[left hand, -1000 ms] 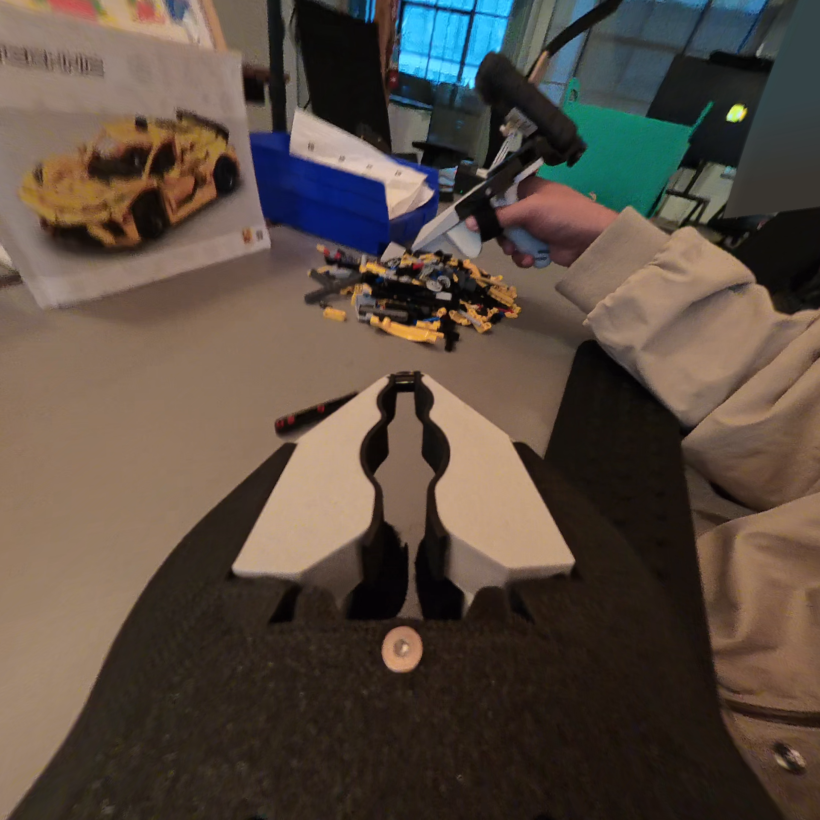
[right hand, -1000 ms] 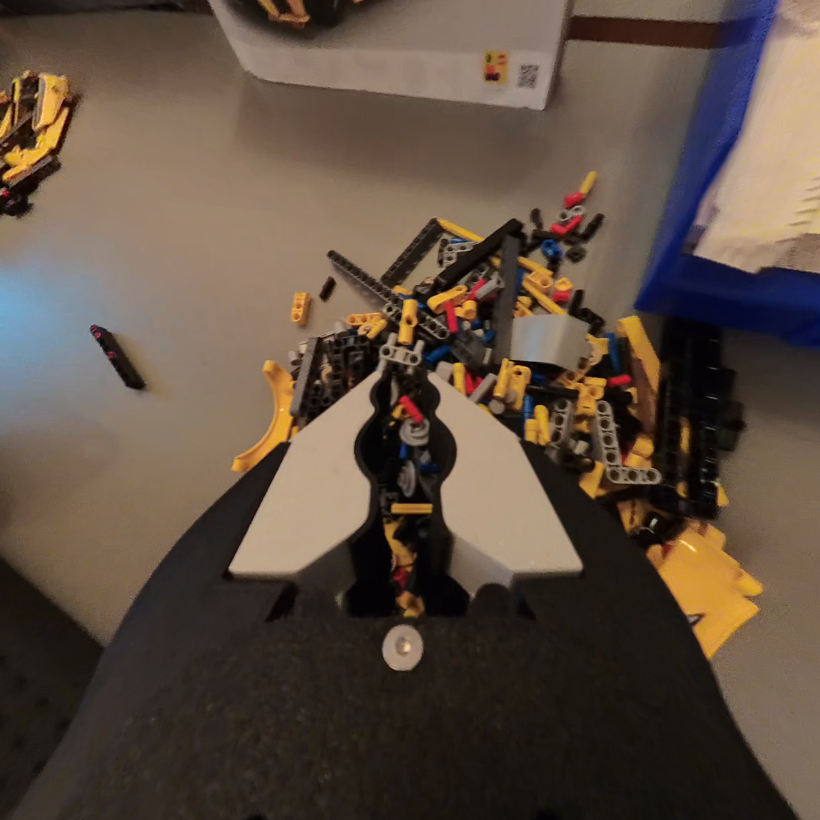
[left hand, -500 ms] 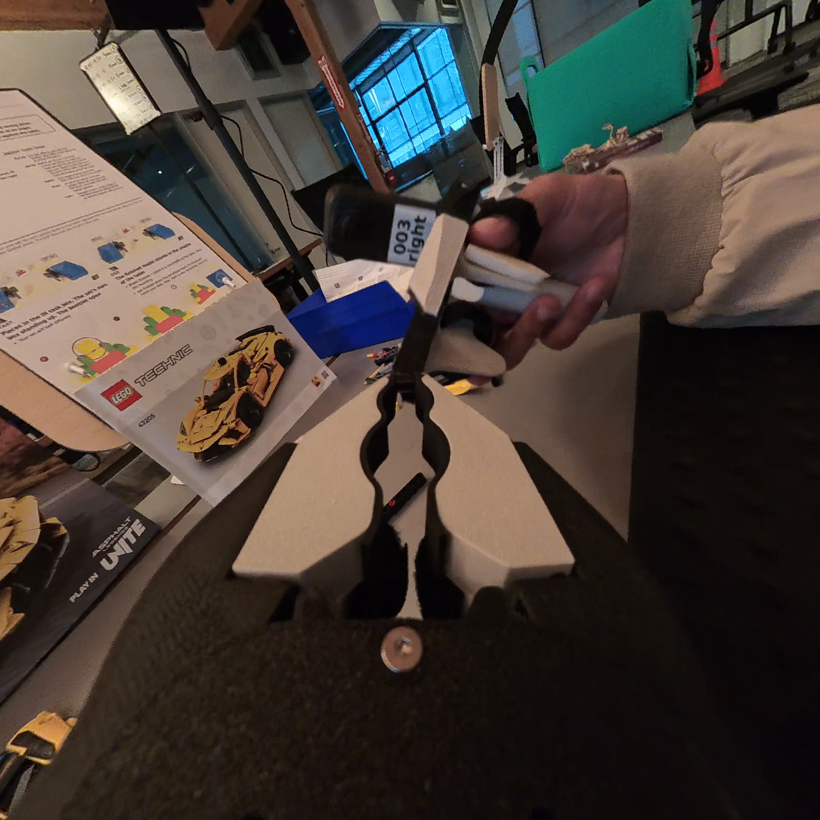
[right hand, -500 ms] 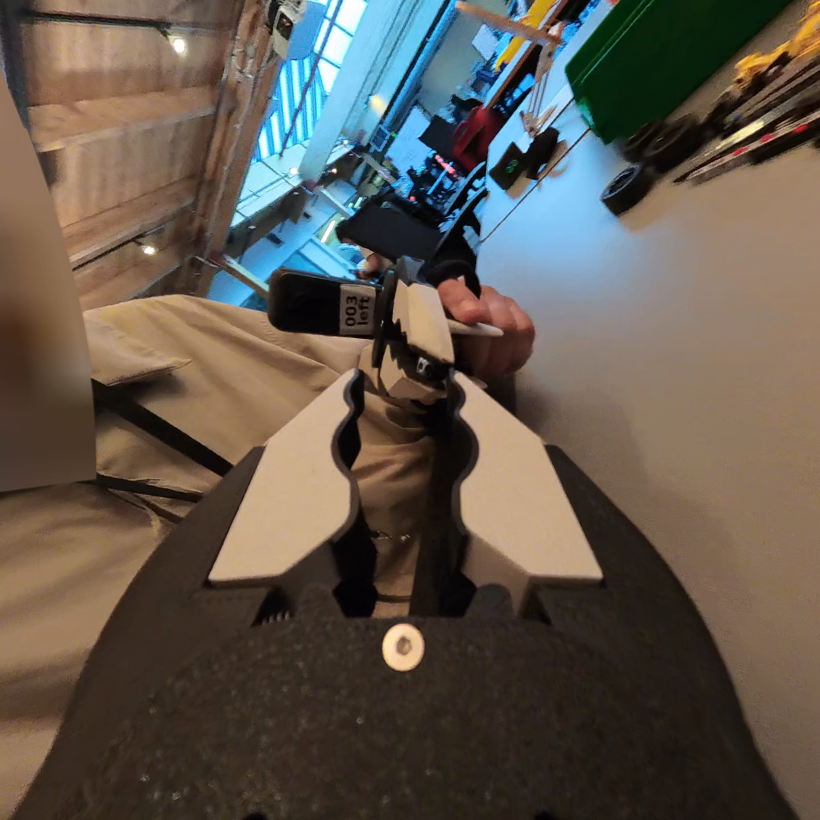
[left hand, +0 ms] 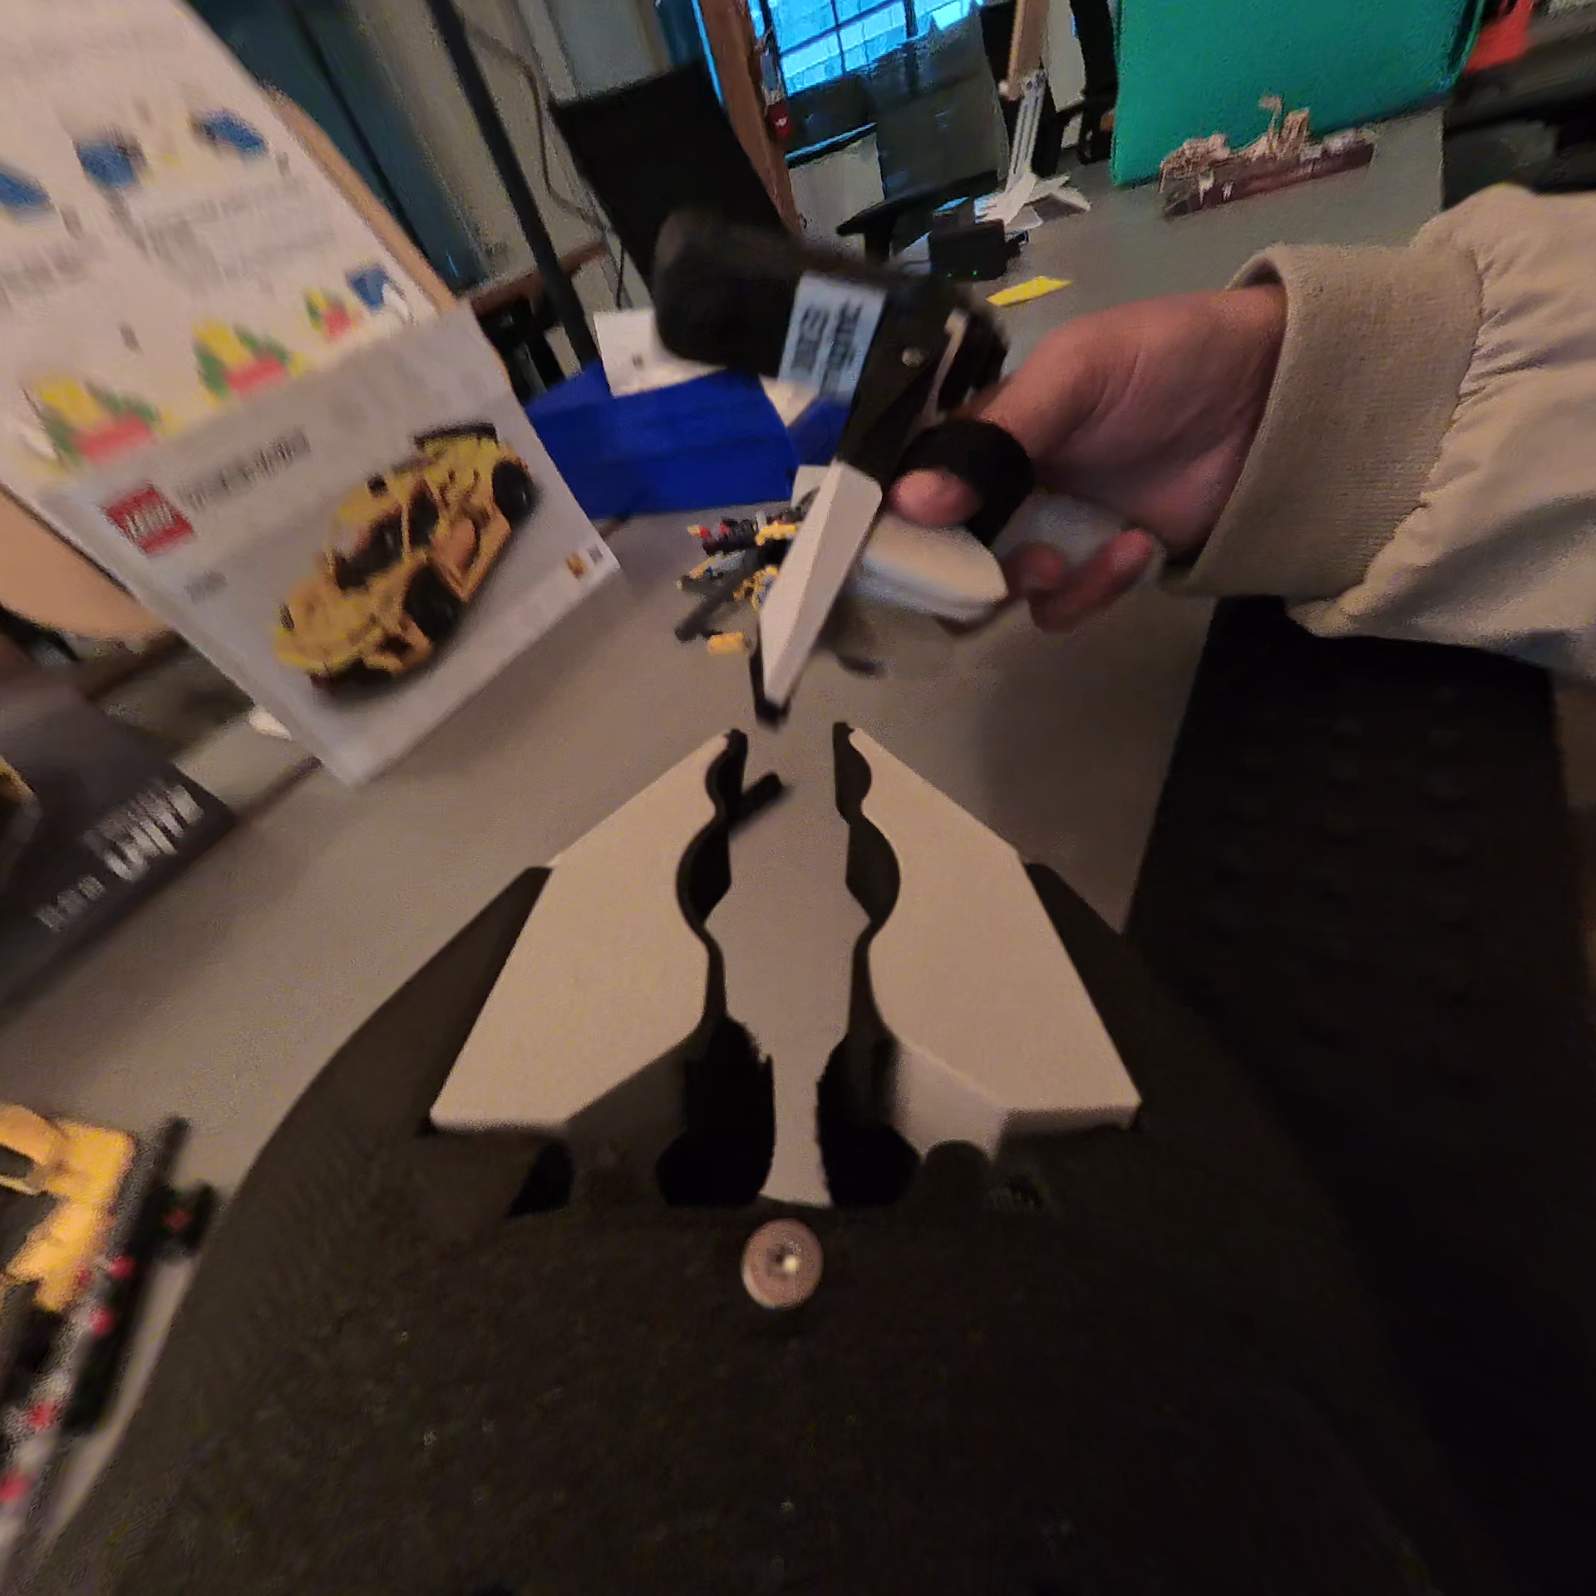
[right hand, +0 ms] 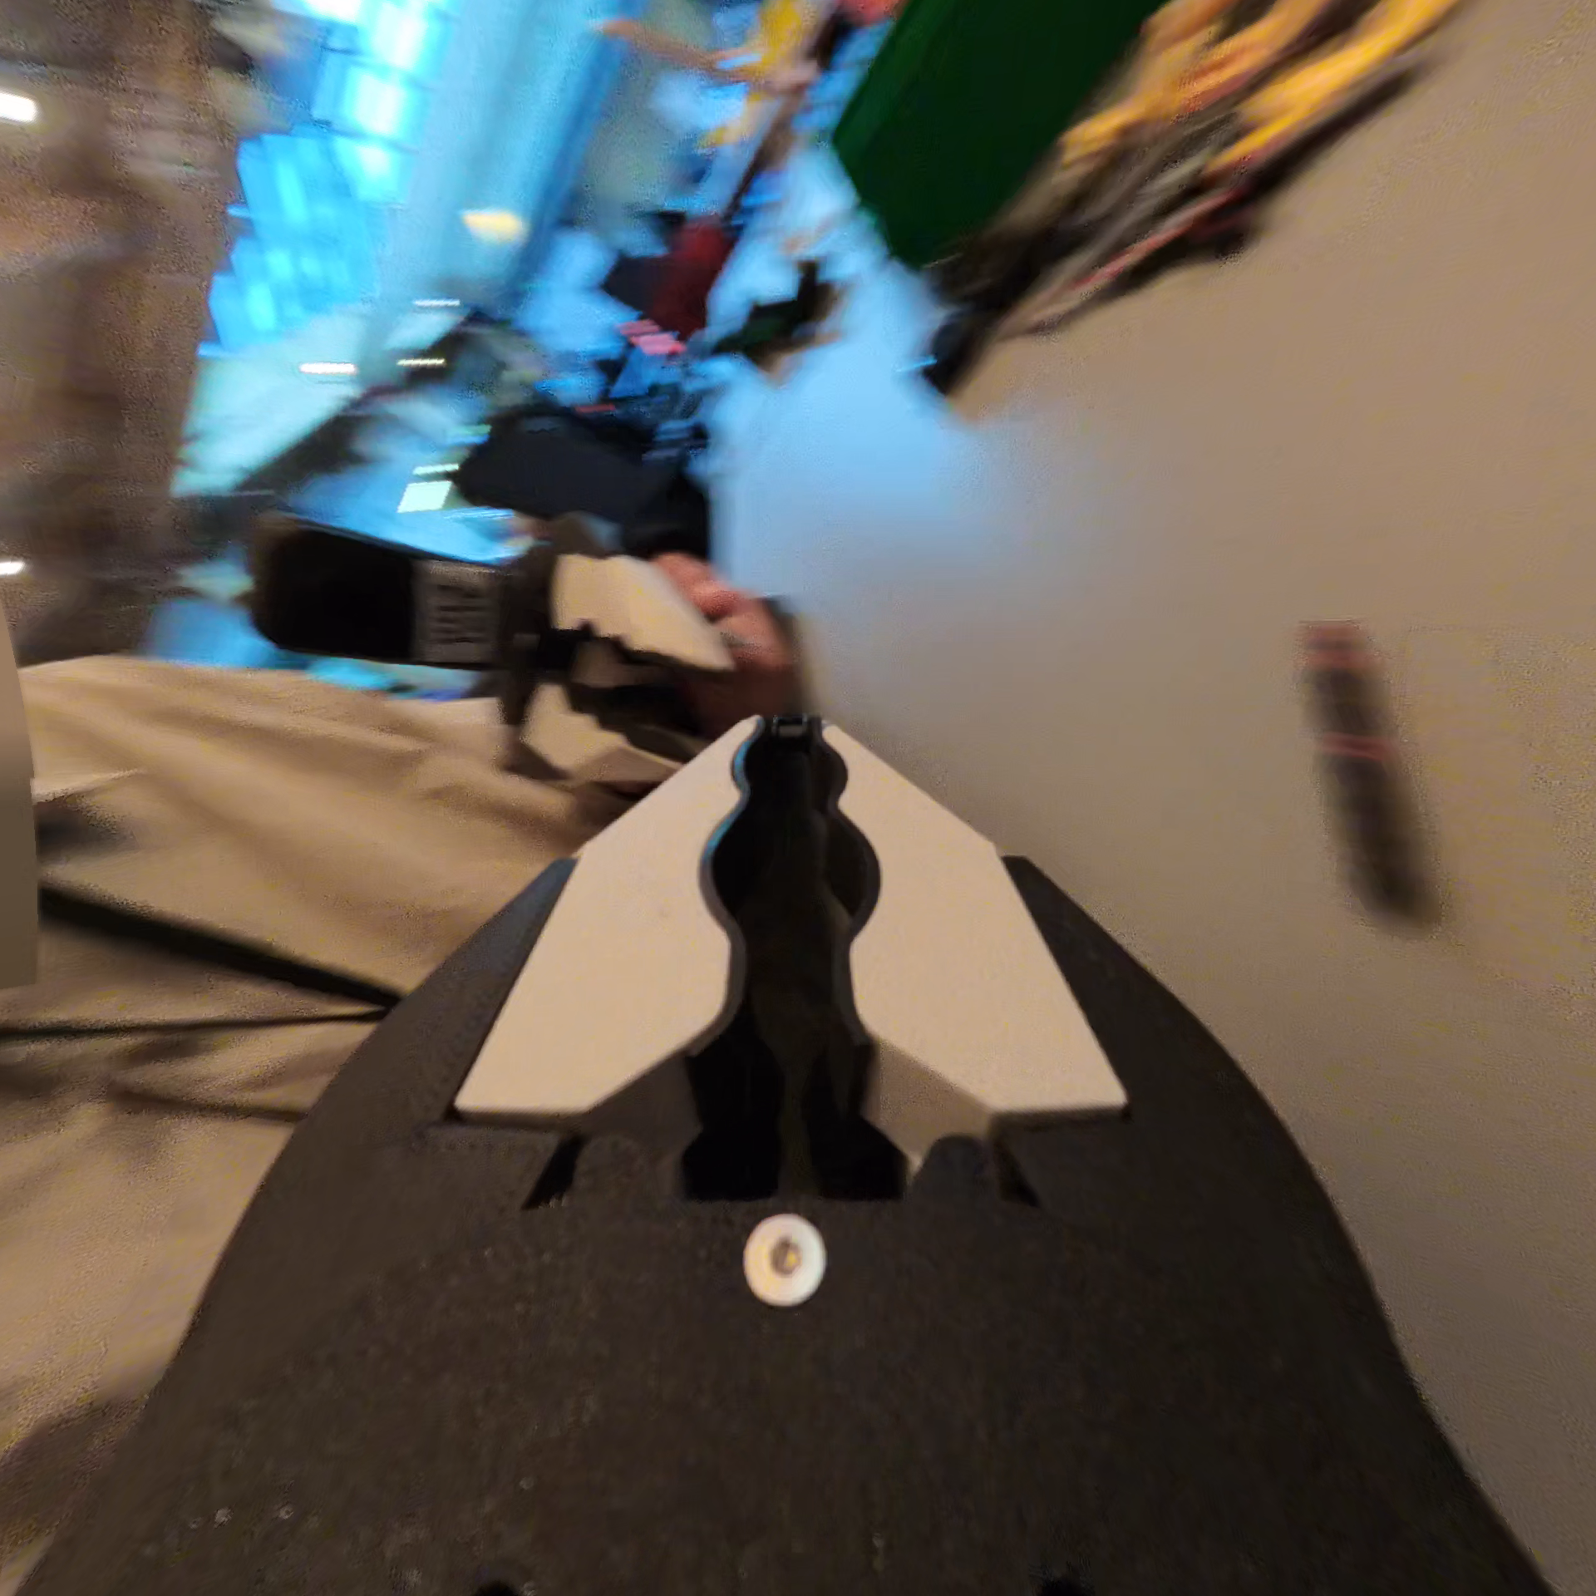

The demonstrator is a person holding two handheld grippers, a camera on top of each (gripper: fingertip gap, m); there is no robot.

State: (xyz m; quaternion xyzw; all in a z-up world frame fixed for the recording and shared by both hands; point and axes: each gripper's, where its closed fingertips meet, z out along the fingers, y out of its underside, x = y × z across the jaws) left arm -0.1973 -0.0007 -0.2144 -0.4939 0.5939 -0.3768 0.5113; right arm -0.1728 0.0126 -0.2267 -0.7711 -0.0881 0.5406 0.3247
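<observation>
My left gripper [left hand: 788,738] is open by a narrow gap and empty, a little above the grey table [left hand: 345,907]. My right gripper [left hand: 771,701], held by a hand [left hand: 1123,432], points down just beyond the left fingertips and is shut on a small black piece [right hand: 786,724]. In the right wrist view the right gripper [right hand: 786,730] faces the left gripper [right hand: 604,639], which is blurred. A black beam with red pins [left hand: 753,794] lies on the table under the left fingertips; it also shows in the right wrist view [right hand: 1360,769].
A booklet with a yellow car [left hand: 345,553] leans at the left. A blue bin [left hand: 674,440] and a pile of loose pieces [left hand: 734,553] lie behind. A partly built yellow model [left hand: 60,1209] sits at the lower left. A black mat [left hand: 1347,864] lies at the right. Only a small space, under 4 cm, lies between the two pairs of fingers.
The two grippers met tip to tip. My left gripper has opened and let go of the small black piece; my right gripper has shut on it and both have drawn slightly apart.
</observation>
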